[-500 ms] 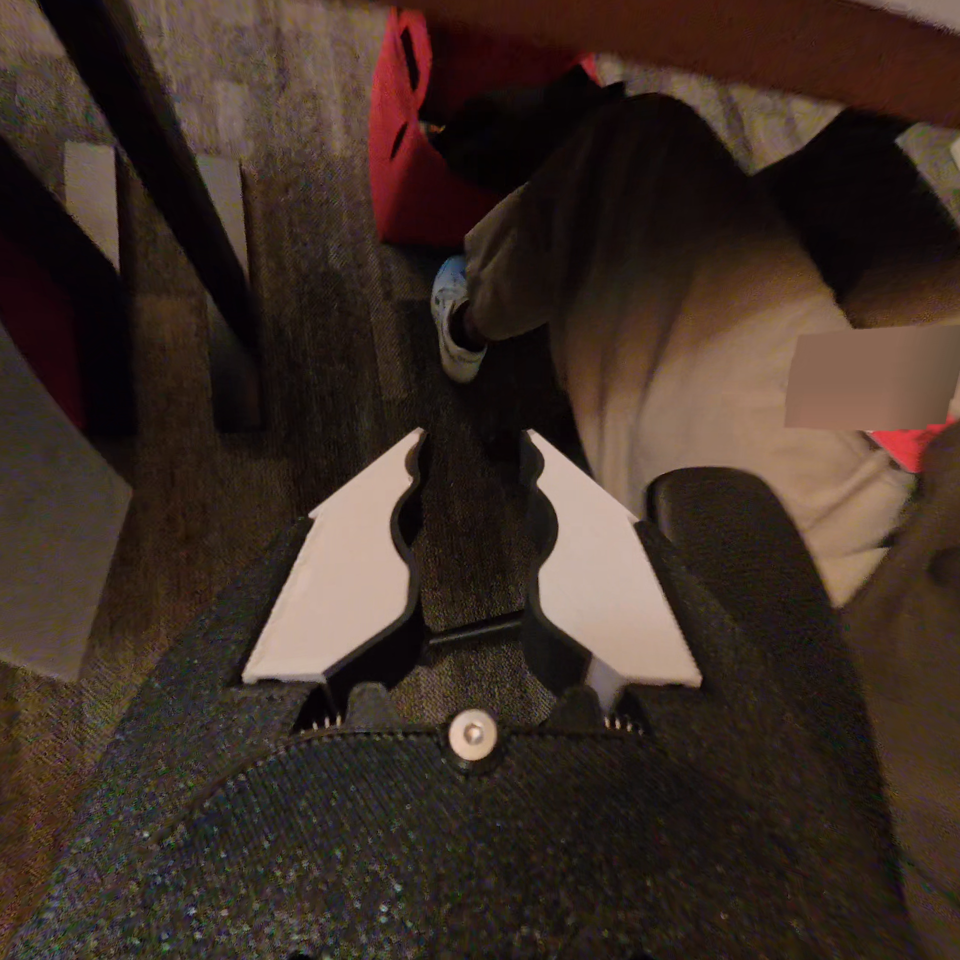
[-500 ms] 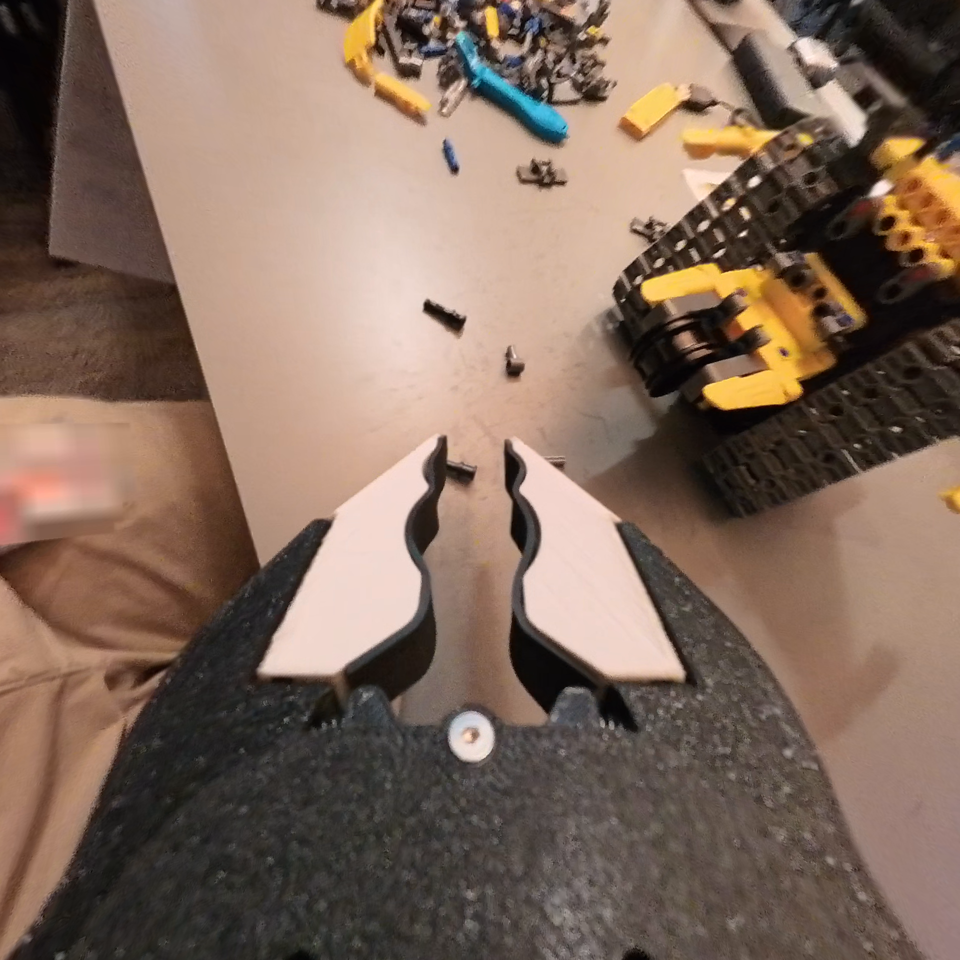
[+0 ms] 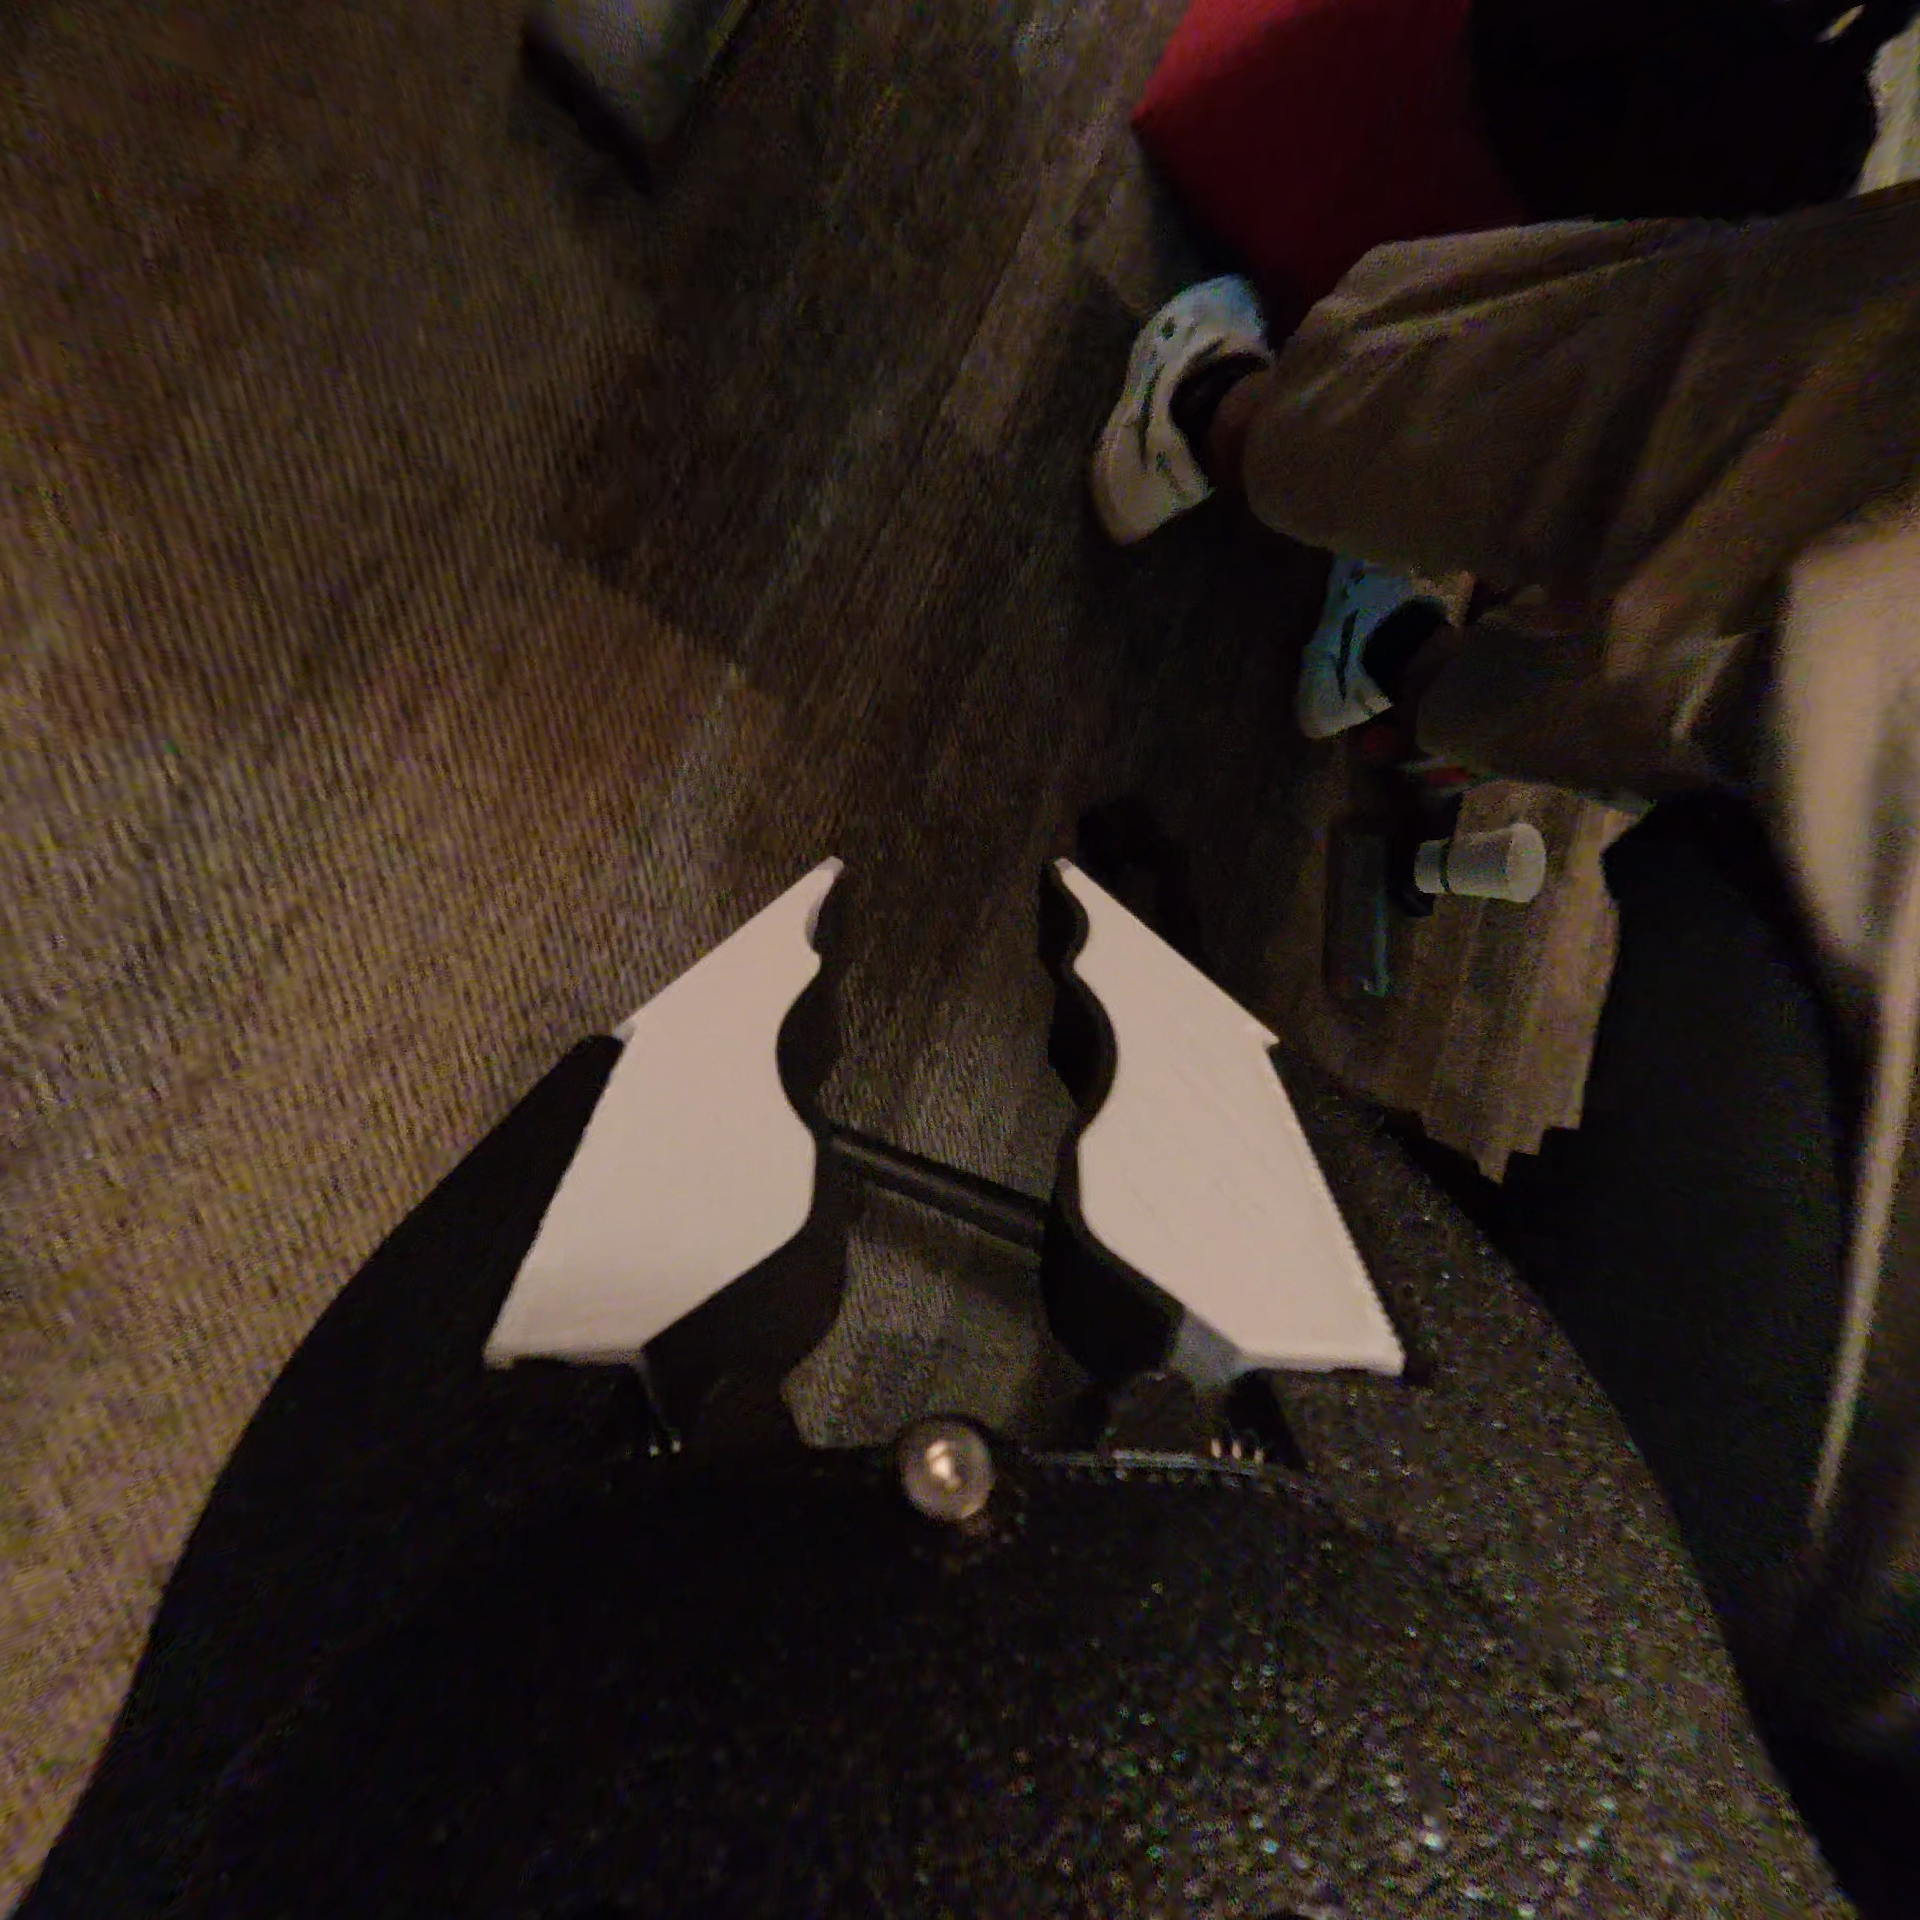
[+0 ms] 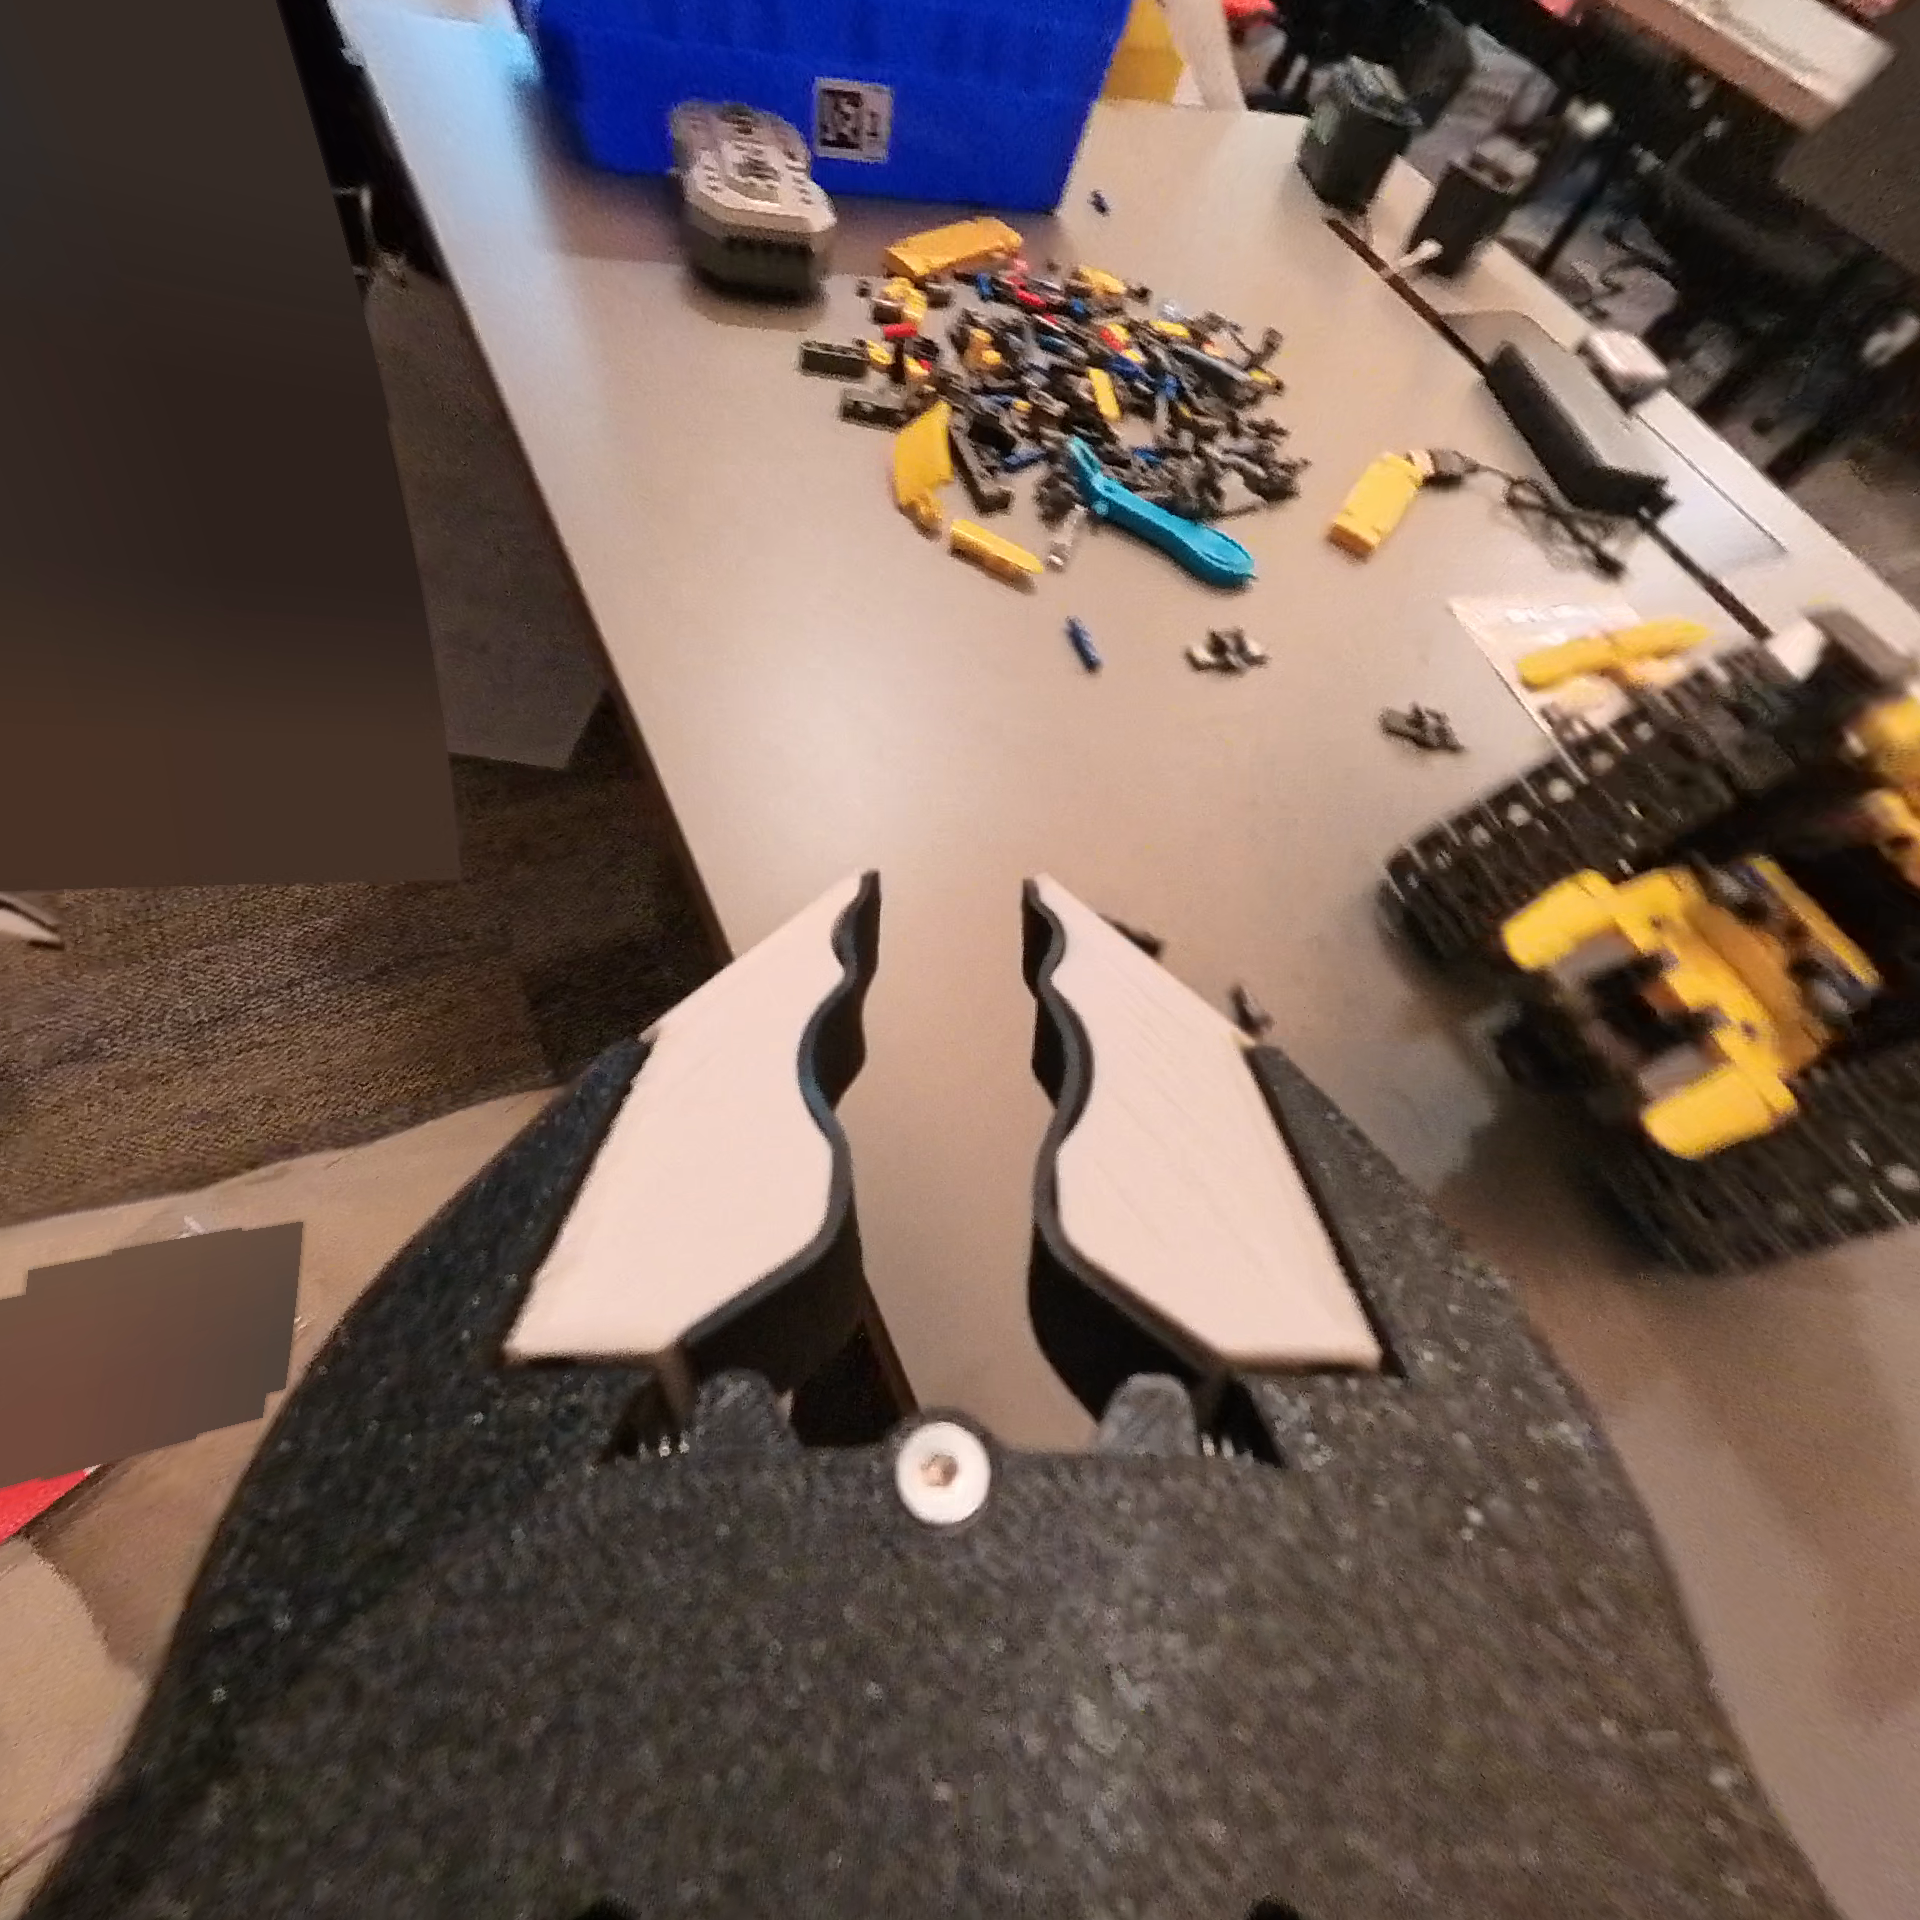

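The left gripper (image 3: 943,883) hangs open and empty over the carpet (image 3: 312,727); the right gripper (image 4: 951,888), also open and empty, hovers above the table's (image 4: 831,748) near edge, nearest a small black piece (image 4: 1250,1006).

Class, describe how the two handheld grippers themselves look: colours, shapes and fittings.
Both match. The left gripper and right gripper each have a speckled black body, two pale wedge-shaped fingers with wavy black inner edges, and a silver screw at the base.

1 blue bin (image 4: 831,83), 1 tracked model (image 4: 1683,997), 2 shoes (image 3: 1174,416).
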`<state>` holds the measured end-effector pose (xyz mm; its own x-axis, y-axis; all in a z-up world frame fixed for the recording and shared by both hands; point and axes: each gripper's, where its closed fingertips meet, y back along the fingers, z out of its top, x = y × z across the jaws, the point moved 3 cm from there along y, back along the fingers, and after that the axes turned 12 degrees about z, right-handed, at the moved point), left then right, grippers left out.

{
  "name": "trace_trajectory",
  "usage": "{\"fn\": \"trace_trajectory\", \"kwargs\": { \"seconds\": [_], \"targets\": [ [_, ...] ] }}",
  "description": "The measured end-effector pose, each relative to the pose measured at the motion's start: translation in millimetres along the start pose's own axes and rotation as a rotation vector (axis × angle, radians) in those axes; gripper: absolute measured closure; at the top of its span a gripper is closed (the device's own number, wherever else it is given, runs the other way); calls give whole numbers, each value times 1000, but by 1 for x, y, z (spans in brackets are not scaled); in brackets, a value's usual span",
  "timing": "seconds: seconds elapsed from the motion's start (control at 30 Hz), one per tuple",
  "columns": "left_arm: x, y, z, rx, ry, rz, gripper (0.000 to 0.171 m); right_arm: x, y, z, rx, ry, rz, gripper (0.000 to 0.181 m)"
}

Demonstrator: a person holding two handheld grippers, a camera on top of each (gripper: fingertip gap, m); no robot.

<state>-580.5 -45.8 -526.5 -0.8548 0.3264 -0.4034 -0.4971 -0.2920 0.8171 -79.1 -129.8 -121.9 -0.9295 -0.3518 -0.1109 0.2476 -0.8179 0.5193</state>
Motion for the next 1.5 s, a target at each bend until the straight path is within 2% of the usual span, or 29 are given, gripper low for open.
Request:
{"fn": "trace_trajectory", "kwargs": {
  "seconds": [0.17,0.3,0.33,0.4,0.53,0.67,0.77,0.93,1.1,1.17,1.23,1.33,1.4,1.5],
  "targets": [
    [29,-15,-90,97,71,71,141,39,-40,30,-32,94,68,157],
    [52,-15,-140,141,77,162,147,61,-62,43,-34,142,101,157],
    [54,-15,-150,152,82,149,160,63,-67,44,-31,151,100,157],
    [62,-17,-170,181,93,153,171,66,-78,46,-22,139,99,157],
    [74,-26,-199,210,67,225,171,73,-95,54,-18,102,105,157],
    [72,-41,-209,207,-1,315,171,76,-107,56,-1,137,88,156],
    [63,-53,-207,195,-52,350,171,71,-120,51,25,161,79,156],
    [44,-60,-198,179,-75,323,171,62,-131,40,39,30,112,155],
    [39,-51,-183,162,-107,304,171,67,-109,37,13,21,107,152],
    [32,-44,-171,165,-256,296,171,81,-96,31,36,70,114,146],
    [27,-37,-149,135,-430,357,171,110,-87,23,65,149,136,145],
    [8,-21,-103,44,-486,349,171,146,-71,12,64,308,137,150],
    [-5,-2,-64,-40,-526,369,171,153,-54,11,5,351,121,157],
    [-28,39,-13,-150,-661,422,171,152,-24,1,-72,294,152,155]
  ]
}}
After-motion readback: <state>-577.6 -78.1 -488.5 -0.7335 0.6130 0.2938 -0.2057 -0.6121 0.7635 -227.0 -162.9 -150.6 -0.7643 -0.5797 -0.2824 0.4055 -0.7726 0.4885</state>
